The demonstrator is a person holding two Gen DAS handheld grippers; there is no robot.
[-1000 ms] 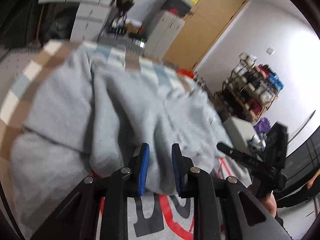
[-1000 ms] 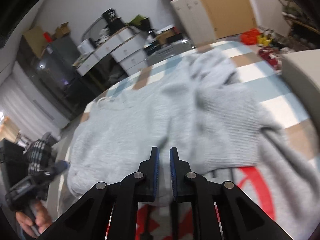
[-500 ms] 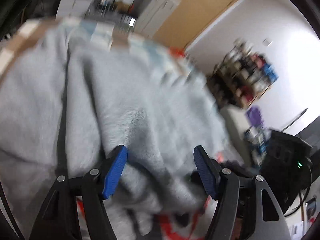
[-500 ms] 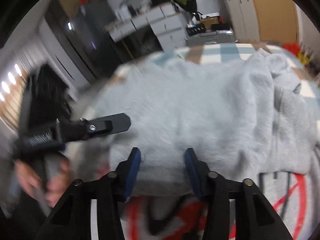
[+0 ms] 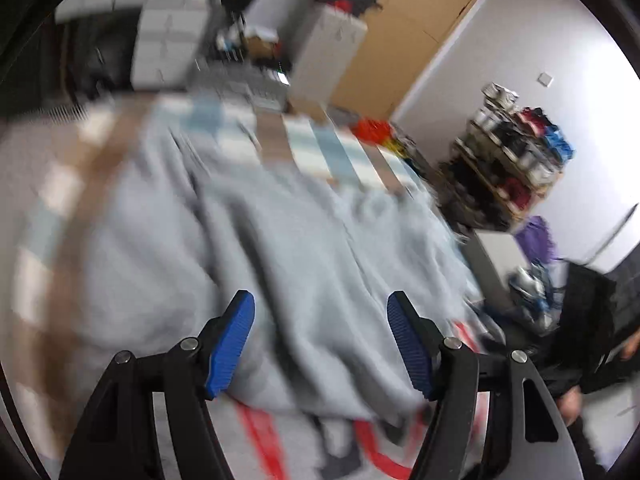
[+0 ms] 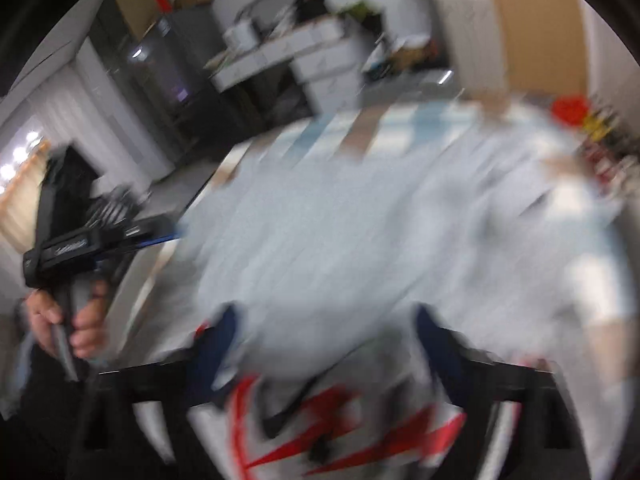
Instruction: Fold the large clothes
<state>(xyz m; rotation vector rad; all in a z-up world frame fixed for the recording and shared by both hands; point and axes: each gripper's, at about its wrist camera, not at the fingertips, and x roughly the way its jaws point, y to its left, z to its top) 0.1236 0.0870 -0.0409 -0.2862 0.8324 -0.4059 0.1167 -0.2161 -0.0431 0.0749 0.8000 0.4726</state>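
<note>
We hold both grippers above a pale grey sweater spread over a checked cloth of blue, white and brown. The left gripper has its jaws opening, blue pads set wide, with the folded edge of the sweater lying below the gap and neither pad pressing on it. The right gripper is heavily blurred; its jaws are opening too, spread wide, the sweater's near hem under them. Beneath that hem lies a white garment with red markings. In the right wrist view a hand grips the left tool's handle at the left. Past the cloth stand white drawers, a wooden door and a cluttered shelf.
</note>
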